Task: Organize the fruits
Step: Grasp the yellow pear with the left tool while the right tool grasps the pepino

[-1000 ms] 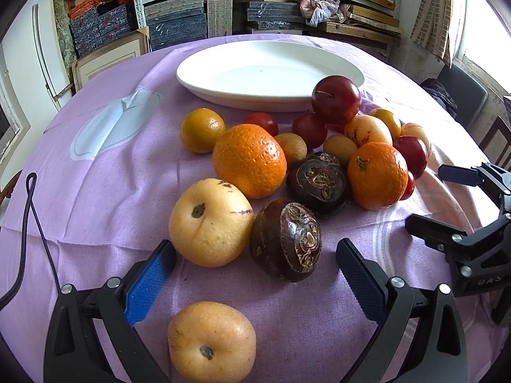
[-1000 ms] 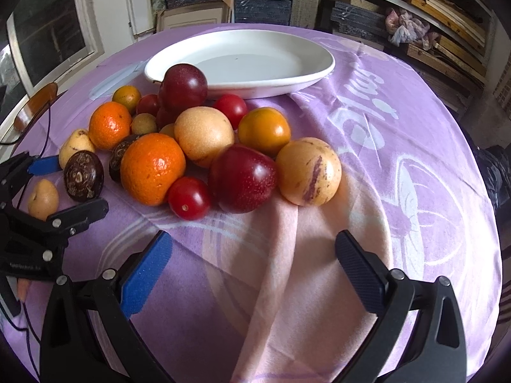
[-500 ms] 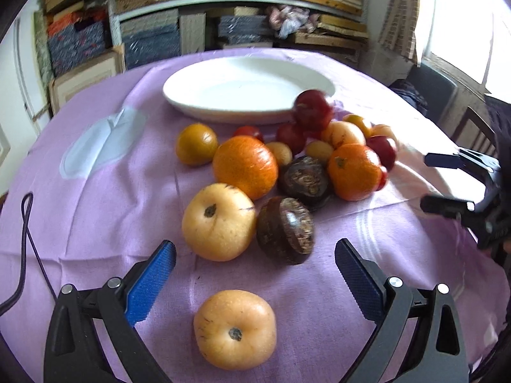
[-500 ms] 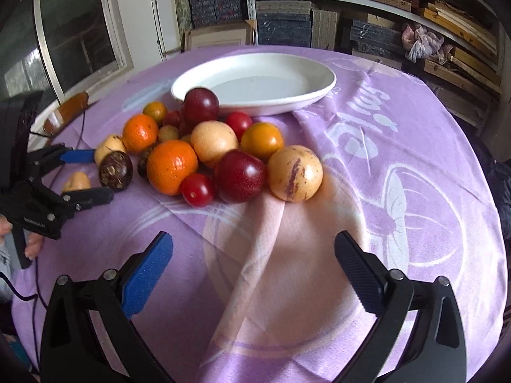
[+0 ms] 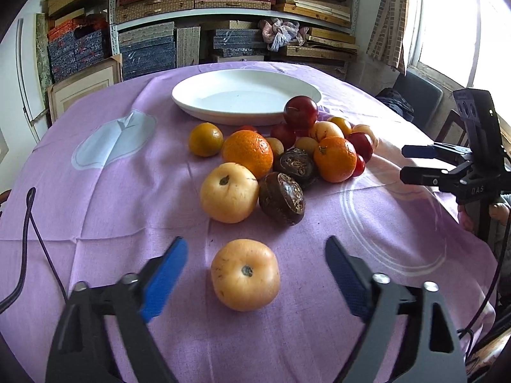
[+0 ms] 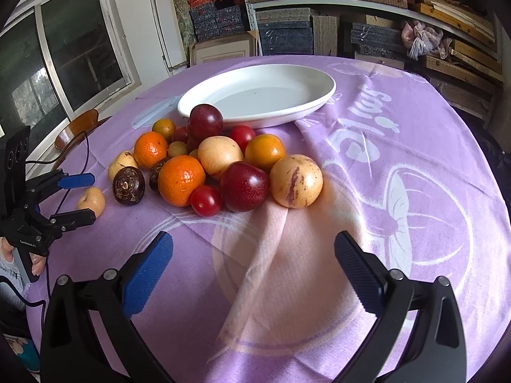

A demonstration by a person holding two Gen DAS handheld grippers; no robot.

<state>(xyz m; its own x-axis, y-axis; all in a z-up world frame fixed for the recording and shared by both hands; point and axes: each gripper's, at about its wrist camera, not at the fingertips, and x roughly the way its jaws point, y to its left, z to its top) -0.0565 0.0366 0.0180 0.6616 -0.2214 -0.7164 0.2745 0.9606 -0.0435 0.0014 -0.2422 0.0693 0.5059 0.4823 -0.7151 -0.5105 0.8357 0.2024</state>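
A lone yellow pear-like fruit (image 5: 245, 274) lies on the purple cloth between the fingers of my left gripper (image 5: 255, 249). Its jaws are closing, with gaps still showing on both sides of the fruit. Beyond it lies the pile: another yellow fruit (image 5: 228, 192), two dark brown fruits (image 5: 281, 198), oranges (image 5: 247, 153), red plums (image 5: 301, 111) and small tomatoes. The white oval plate (image 5: 191, 105) stands empty behind the pile. My right gripper (image 6: 254, 242) hovers open over bare cloth, short of a red plum (image 6: 244, 186) and a striped yellow fruit (image 6: 296, 181).
In the right wrist view my left gripper (image 6: 76, 196) reaches in from the left edge, held by a hand. A cable (image 5: 35, 223) trails over the cloth at the left. Shelves of stacked boxes stand behind the table (image 6: 415, 127), and a chair stands by the window.
Both views have drawn back from the pile. The lone yellow fruit now sits further up between my left fingers, and those fingers stand closer together than before.
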